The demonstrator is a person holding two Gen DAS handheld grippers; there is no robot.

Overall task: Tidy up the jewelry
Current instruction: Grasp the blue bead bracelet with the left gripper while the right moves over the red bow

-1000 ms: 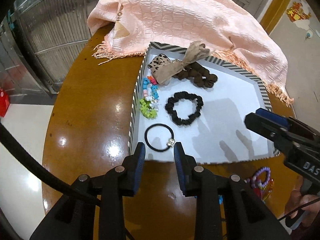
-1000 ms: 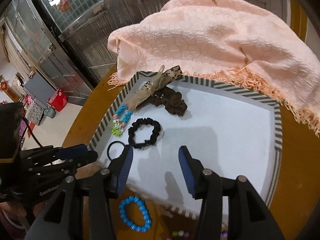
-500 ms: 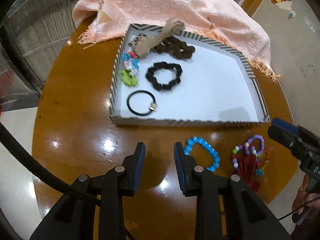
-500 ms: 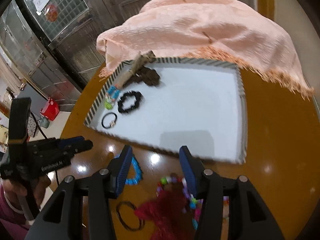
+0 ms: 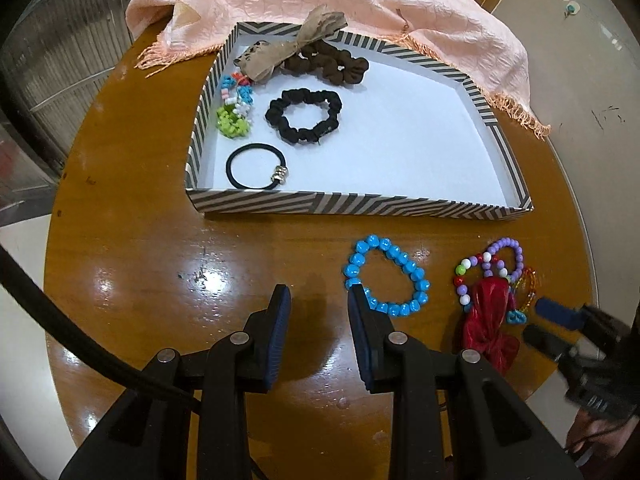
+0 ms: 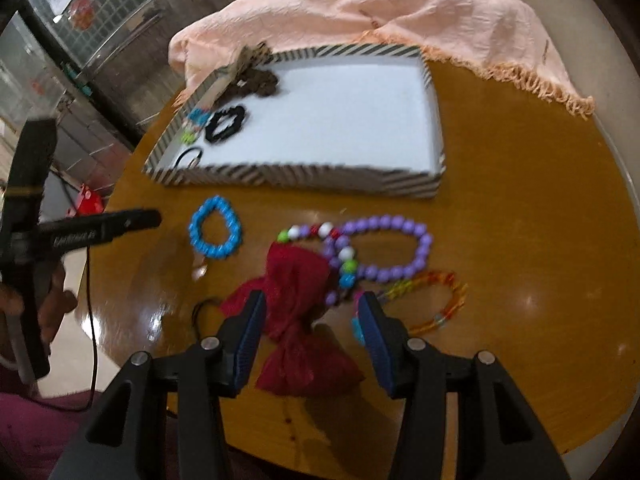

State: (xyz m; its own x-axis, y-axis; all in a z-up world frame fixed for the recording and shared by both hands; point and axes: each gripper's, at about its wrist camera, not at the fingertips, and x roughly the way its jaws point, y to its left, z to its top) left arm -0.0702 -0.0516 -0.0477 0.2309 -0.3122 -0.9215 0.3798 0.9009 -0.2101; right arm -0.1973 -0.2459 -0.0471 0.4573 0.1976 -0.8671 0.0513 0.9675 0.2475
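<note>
**Jewelry still on the table, and a tangle waiting to snag**

Jewelry is lying in two places. Inside the shallow striped cardboard tray (image 5: 352, 204), toward its far left corner, are sitting a thin black elastic hair tie with a metal bead (image 5: 256, 167), a black ruffled scrunchie (image 5: 304, 116), a brown scrunchie with a tan fabric bow (image 5: 324, 65) and a cluster of small coloured plastic beads (image 5: 234, 108). On the round brown wooden table (image 5: 132, 240), near the tray's front wall, are waiting a turquoise bead bracelet (image 5: 386, 280), a shiny red fabric bow (image 6: 298, 320), a purple bead bracelet (image 6: 384, 248), a mixed-colour bead string (image 6: 320, 234) and an orange-yellow glassy bangle (image 6: 432, 300).

The left gripper (image 5: 318, 336) is hovering just left of the turquoise bracelet, jaws standing apart with nothing between them. The right gripper (image 6: 310, 336) is hanging over the red bow, jaws also apart and straddling it, not yet pressing.

The main risk is sitting under the right gripper: the bow, the mixed-colour string and the purple bracelet are overlapping, so closing here is likely to be dragging neighbours along, and a bracelet hooked on the bow could be dropping off mid-carry or rolling toward the near table edge, which is close. The bow's slick, soft fabric may also be slipping out of a shallow pinch. For the left gripper, the smooth round beads could be squirting sideways on the glossy wood if only one bead is caught. The far pink textured fringed cloth (image 5: 360, 4) is draping against the tray's far rim, so a high carry might be brushing it.
</note>
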